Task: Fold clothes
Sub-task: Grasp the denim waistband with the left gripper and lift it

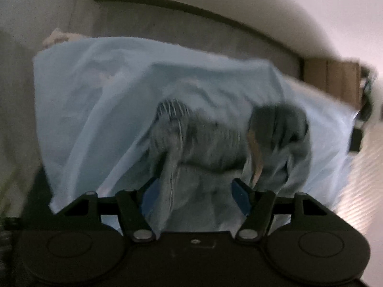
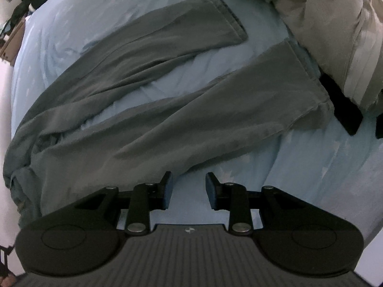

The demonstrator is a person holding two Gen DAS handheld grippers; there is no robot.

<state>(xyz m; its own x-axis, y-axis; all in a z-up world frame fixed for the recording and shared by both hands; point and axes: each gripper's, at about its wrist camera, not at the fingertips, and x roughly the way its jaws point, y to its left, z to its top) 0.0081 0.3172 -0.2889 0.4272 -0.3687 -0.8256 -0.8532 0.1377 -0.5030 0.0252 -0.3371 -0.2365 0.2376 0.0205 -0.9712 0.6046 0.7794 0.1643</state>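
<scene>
A pair of dark grey trousers (image 2: 167, 124) lies spread on the light blue bedsheet (image 2: 323, 167), both legs running to the upper right. My right gripper (image 2: 189, 189) hovers open over bare sheet just beside the lower leg's edge, with nothing between its fingers. The left wrist view is blurred. There the bunched waist end of the grey trousers (image 1: 210, 143) lies on the sheet (image 1: 83, 95), its striped band showing. My left gripper (image 1: 197, 195) stands wide over it. A fold of grey cloth runs between the jaws along the left pad (image 1: 150, 198), and I see no pinch.
A grey-green duvet (image 2: 323, 24) is heaped along the top right of the bed. A black strap-like item (image 2: 342, 105) lies under its edge. Clutter (image 2: 36, 0) sits past the bed's far left corner. A brown wooden piece (image 1: 332, 81) stands beside the bed by the wall.
</scene>
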